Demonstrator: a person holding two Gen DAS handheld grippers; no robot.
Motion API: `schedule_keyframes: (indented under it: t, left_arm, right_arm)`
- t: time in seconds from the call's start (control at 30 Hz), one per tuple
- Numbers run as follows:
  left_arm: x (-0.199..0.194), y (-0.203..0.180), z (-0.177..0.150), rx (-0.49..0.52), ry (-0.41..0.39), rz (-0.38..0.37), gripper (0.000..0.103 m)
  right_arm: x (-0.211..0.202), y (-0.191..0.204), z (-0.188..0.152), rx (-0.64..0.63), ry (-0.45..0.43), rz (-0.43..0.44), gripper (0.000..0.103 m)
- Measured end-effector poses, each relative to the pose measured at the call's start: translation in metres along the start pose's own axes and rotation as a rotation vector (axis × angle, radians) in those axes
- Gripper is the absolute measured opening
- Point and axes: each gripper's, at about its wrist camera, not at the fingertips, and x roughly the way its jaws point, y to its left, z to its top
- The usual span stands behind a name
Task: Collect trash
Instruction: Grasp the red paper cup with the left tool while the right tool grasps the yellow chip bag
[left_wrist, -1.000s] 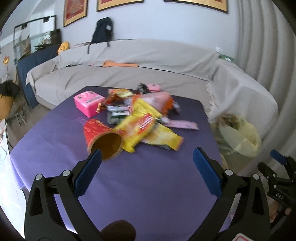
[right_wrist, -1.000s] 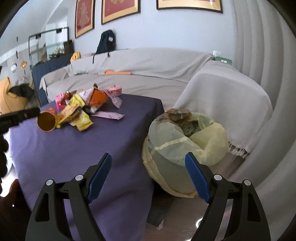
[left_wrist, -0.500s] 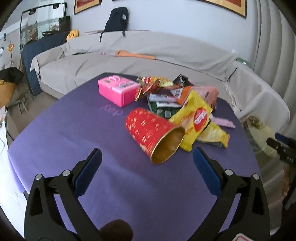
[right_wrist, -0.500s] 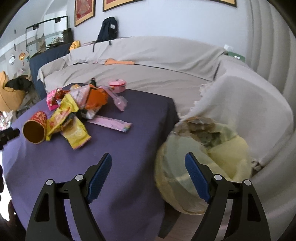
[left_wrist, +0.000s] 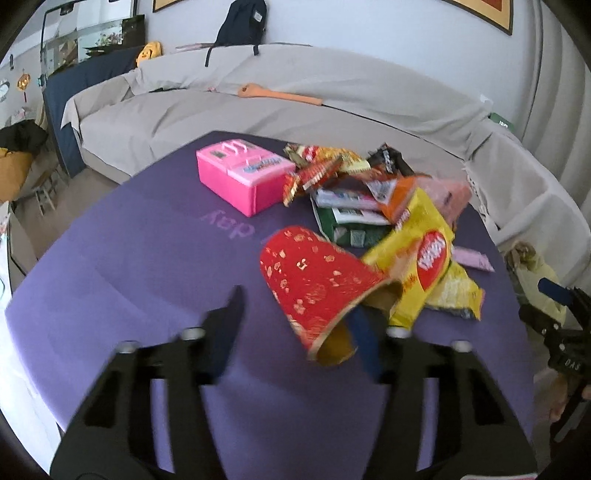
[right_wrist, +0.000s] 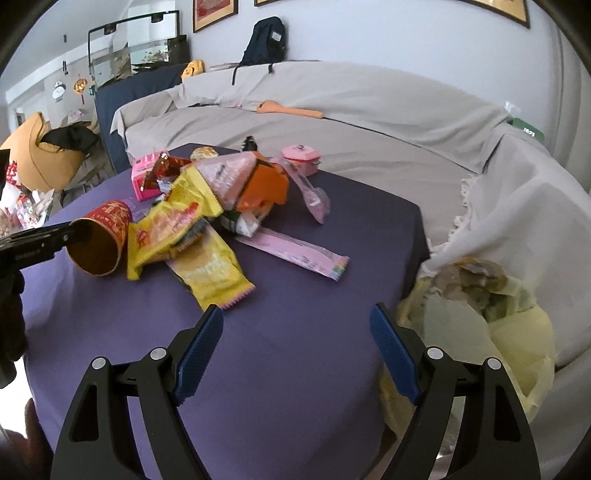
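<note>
A red paper cup (left_wrist: 317, 280) lies on its side on the purple table (left_wrist: 147, 266), mouth toward me. My left gripper (left_wrist: 299, 328) is partly closed, its right finger inside the cup's mouth, its left finger outside the wall; the fingers are blurred. The cup (right_wrist: 101, 236) and the left gripper's tip (right_wrist: 70, 234) also show in the right wrist view. A pile of wrappers lies behind it, with a yellow chip bag (left_wrist: 424, 258) on top. My right gripper (right_wrist: 295, 350) is open and empty above the table's near right part. A yellow trash bag (right_wrist: 491, 317) stands right of the table.
A pink toy box (left_wrist: 243, 177) stands on the table's far left. A small pink lidded pot (right_wrist: 301, 157) sits at the far edge. A long pink wrapper (right_wrist: 295, 251) lies apart from the pile. A grey covered sofa (left_wrist: 295, 107) wraps behind and right.
My left gripper has moved in on the red cup and its fingers have closed in, one entering the cup's mouth. My right gripper has swung left, away from the trash bag, over the table.
</note>
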Motion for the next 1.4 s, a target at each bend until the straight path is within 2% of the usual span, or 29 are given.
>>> schedule_keyframes:
  t: [0.03,0.07,0.17,0.3,0.47,0.5,0.57,0.73,0.77,0.83,0.9,1.03,1.4]
  left_arm:
    - [-0.001,0.002,0.003,-0.001,-0.004,-0.004,0.026]
    - [-0.002,0.005,0.006,-0.003,-0.011,-0.013,0.020]
    - [-0.006,0.011,0.012,-0.008,-0.033,-0.015,0.010]
    - [-0.009,0.022,0.013,-0.037,-0.052,-0.006,0.008]
    - [-0.010,0.033,0.010,-0.069,-0.052,-0.003,0.008]
    - [-0.010,0.035,0.009,-0.072,-0.052,-0.005,0.008]
    - [-0.011,0.037,0.009,-0.078,-0.054,-0.007,0.008]
    - [-0.008,0.036,0.009,-0.078,-0.044,-0.011,0.008]
    - [-0.008,0.036,0.009,-0.078,-0.041,-0.012,0.008]
    - [-0.008,0.035,0.009,-0.079,-0.039,-0.015,0.008]
    - [-0.010,0.033,0.009,-0.077,-0.043,-0.026,0.008]
    - [-0.011,0.030,0.011,-0.070,-0.050,-0.043,0.008]
    - [-0.026,0.016,0.027,-0.062,-0.077,-0.081,0.008]
  right_arm:
    - [0.002,0.004,0.003,-0.001,0.003,0.008,0.078]
    - [0.005,0.009,0.007,-0.004,0.010,0.012,0.078]
    - [0.013,0.022,0.017,0.005,0.019,0.041,0.078]
    - [0.029,0.039,0.032,0.062,0.029,0.152,0.066]
    - [0.054,0.058,0.048,0.100,0.056,0.182,0.062]
    - [0.060,0.060,0.051,0.111,0.062,0.188,0.058]
    - [0.071,0.063,0.055,0.119,0.075,0.191,0.055]
    - [0.090,0.072,0.067,0.048,0.079,0.117,0.053]
    - [0.091,0.072,0.070,0.040,0.076,0.116,0.049]
    - [0.094,0.071,0.076,0.022,0.079,0.127,0.027]
    - [0.093,0.069,0.079,0.012,0.080,0.136,0.018]
    - [0.081,0.061,0.081,-0.021,0.062,0.091,0.014]
    - [0.032,0.022,0.093,-0.027,-0.017,0.026,0.013]
